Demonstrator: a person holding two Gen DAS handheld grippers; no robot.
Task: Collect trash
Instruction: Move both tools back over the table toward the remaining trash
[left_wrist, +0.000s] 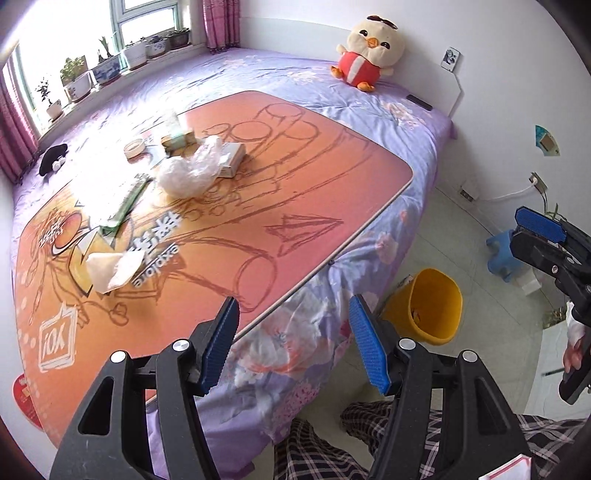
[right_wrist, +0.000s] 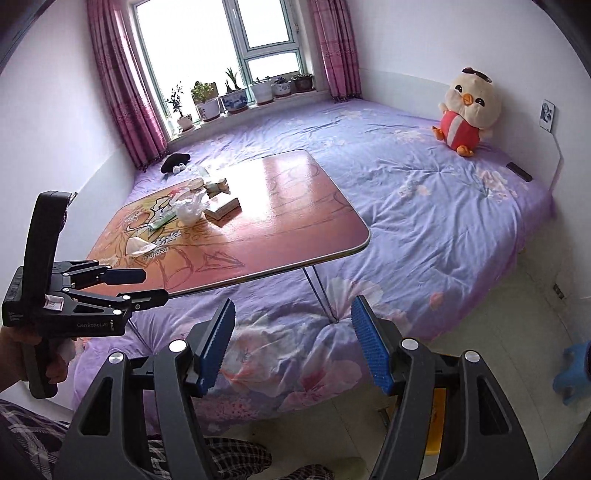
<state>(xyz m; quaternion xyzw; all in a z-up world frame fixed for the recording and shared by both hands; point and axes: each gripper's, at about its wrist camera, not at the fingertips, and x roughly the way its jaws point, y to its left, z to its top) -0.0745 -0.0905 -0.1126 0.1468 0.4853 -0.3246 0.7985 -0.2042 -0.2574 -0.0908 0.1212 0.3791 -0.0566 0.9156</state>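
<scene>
A low orange table (left_wrist: 295, 177) stands on the purple bed. On it lie a crumpled white tissue (left_wrist: 110, 267), a clear plastic bag (left_wrist: 192, 170), a green wrapper (left_wrist: 127, 205), a tape roll (left_wrist: 133, 148) and small boxes (left_wrist: 231, 158). A yellow bin (left_wrist: 430, 306) stands on the floor beside the bed. My left gripper (left_wrist: 293, 343) is open and empty over the table's near edge. My right gripper (right_wrist: 293, 347) is open and empty, back over the bed's edge. The table (right_wrist: 288, 221) and the tissue (right_wrist: 138, 245) also show in the right wrist view.
A chick plush toy (left_wrist: 371, 51) sits at the head of the bed. A black item (left_wrist: 53, 158) lies near the window. Potted plants (right_wrist: 236, 96) line the sill. A blue stool (left_wrist: 504, 254) stands on the floor. My plaid-trousered legs (left_wrist: 332, 443) are below.
</scene>
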